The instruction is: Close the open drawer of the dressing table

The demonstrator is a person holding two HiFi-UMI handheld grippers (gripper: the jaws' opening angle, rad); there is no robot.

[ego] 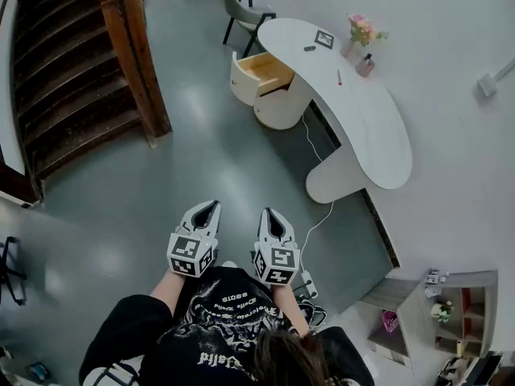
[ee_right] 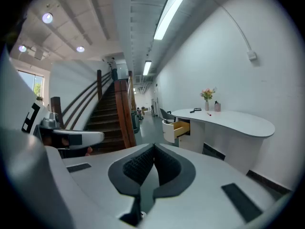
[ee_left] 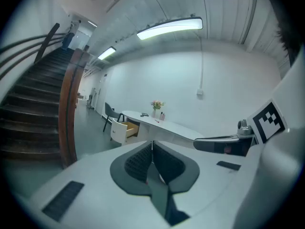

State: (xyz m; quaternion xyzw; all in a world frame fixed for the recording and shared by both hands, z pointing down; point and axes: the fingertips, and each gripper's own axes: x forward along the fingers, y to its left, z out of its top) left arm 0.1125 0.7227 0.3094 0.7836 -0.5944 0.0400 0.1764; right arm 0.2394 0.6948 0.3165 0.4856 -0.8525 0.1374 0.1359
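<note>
**Drawer open, both tools shut and well short of it**

At far left, a dark wooden staircase (ego: 72, 71) beside bare grey floor (ego: 201, 151). Low over that floor and close to the body, the left tool (ego: 209, 207), shut tight on nothing. Just beside it to the right, not touching, the right tool (ego: 269, 214), likewise closed and empty. Both aimed slightly downward along the floor toward the dressing table.

Well apart from both tools, further up and to the right, the drawer (ego: 269, 71): pulled out of the rounded cream pedestal under the far end of the surface (ego: 362, 127), with its pale yellow wood interior exposed and its front panel facing the staircase. Beyond that far end, a grey chair (ego: 245, 13).

On the white, bean-shaped surface: a marker card (ego: 324, 39) near the far end, a red pen (ego: 339, 77) toward the middle, and pink flowers (ego: 364, 29) at the edge by the wall. From the near edge, a white cable (ego: 315, 147) trailing down to the floor. At bottom right, a low shelf unit (ego: 459, 312) against the wall.
</note>
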